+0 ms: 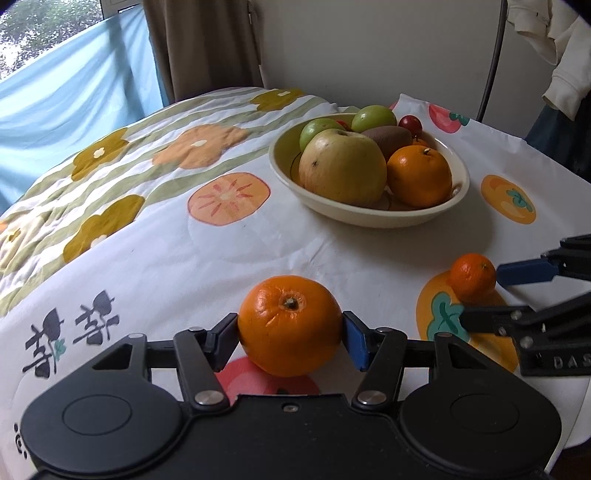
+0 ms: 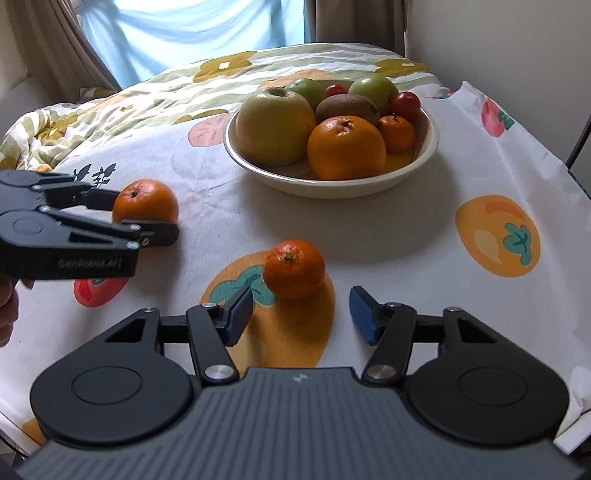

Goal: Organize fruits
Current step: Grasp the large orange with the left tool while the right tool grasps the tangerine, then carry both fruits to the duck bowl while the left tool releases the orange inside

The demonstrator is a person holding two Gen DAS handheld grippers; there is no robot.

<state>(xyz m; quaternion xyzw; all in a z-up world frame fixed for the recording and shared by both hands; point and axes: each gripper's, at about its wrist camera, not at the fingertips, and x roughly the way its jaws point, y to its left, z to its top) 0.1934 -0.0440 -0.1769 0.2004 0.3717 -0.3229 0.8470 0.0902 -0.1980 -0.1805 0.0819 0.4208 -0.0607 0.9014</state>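
Orange (image 1: pixel 290 325) pinched by left tool (image 1: pixel 290 334); right tool (image 2: pixel 301 314) spread, small mandarin (image 2: pixel 294 268) at its twelve o'clock.

Right gripper (image 2: pixel 301 314) open around small mandarin (image 2: pixel 294 268); left gripper (image 2: pixel 144 214) clamps orange (image 2: pixel 145 201)

A white cloth printed with orange fruits and flowers (image 1: pixel 155 236) covers the table. Behind it a pale blue sheet (image 1: pixel 70 88) hangs across a daylit window (image 1: pixel 48 33), beside a brown curtain (image 1: pixel 199 44) and a plain off-white wall (image 1: pixel 369 48).
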